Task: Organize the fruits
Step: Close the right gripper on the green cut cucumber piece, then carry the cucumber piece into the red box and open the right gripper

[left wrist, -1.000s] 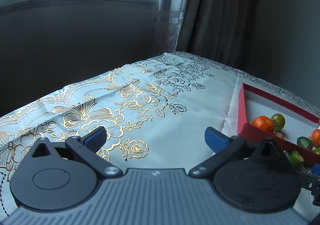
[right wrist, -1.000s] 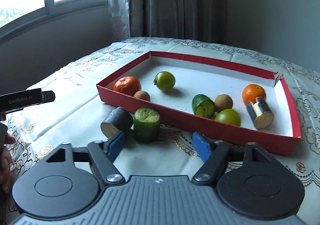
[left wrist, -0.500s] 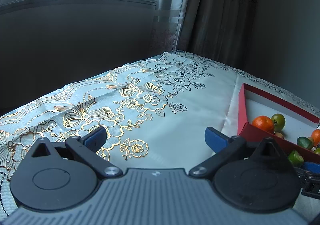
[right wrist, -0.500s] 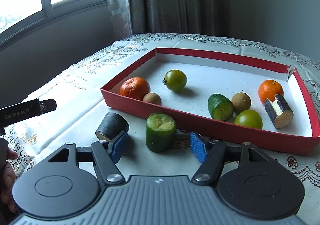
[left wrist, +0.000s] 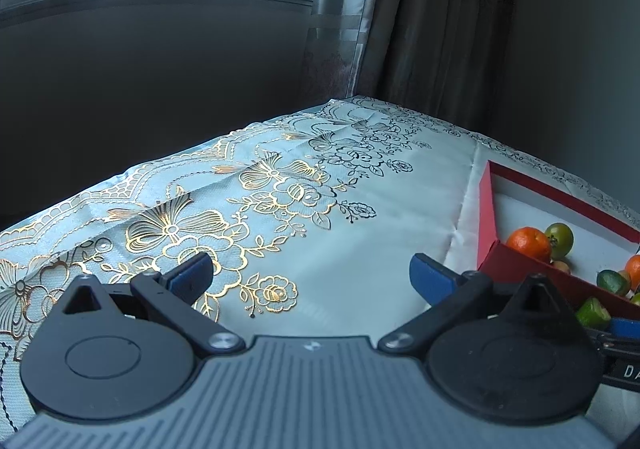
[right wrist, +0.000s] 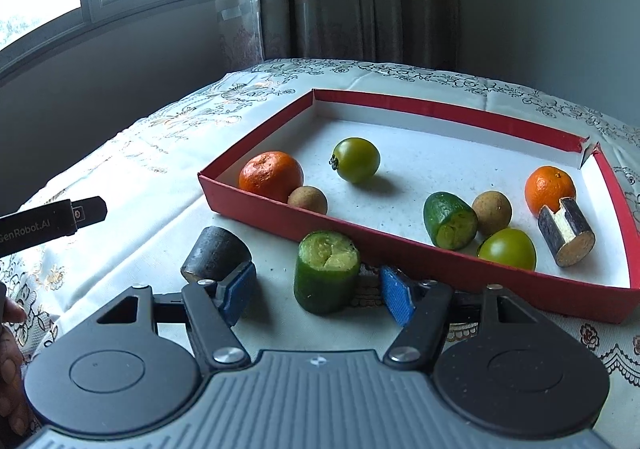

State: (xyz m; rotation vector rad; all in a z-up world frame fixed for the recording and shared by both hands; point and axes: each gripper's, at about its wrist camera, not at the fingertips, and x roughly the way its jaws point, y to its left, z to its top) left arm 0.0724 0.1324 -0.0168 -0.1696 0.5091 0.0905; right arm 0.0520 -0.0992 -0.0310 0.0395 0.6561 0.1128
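A green cucumber piece [right wrist: 326, 276] is standing upright on the tablecloth [right wrist: 160, 169], just outside the near wall of the red box [right wrist: 400, 245]. The right gripper [right wrist: 318, 295] is reaching toward it with its blue pads [right wrist: 239, 291] spread apart. The cucumber piece is sitting between the pads, but they are not pressing on it, so the tongs are released. A dark stubby piece [right wrist: 214, 254] is lying on the cloth just beside the left pad.

Inside the box, an orange [right wrist: 271, 176] and a small brown fruit [right wrist: 307, 200] are sitting at the near left corner. A green tomato [right wrist: 355, 160] is sitting behind them. Toward the right side, another cucumber piece [right wrist: 450, 220], a brown fruit [right wrist: 491, 212], a green tomato [right wrist: 507, 249], a second orange [right wrist: 550, 190] and a dark cut stick [right wrist: 566, 232] are lying close together.

The left gripper [left wrist: 310, 274] is hanging over the flowery cloth [left wrist: 280, 209] at the left of the box [left wrist: 486, 225]. Its pads are wide apart and nothing is between them, so it is released too.
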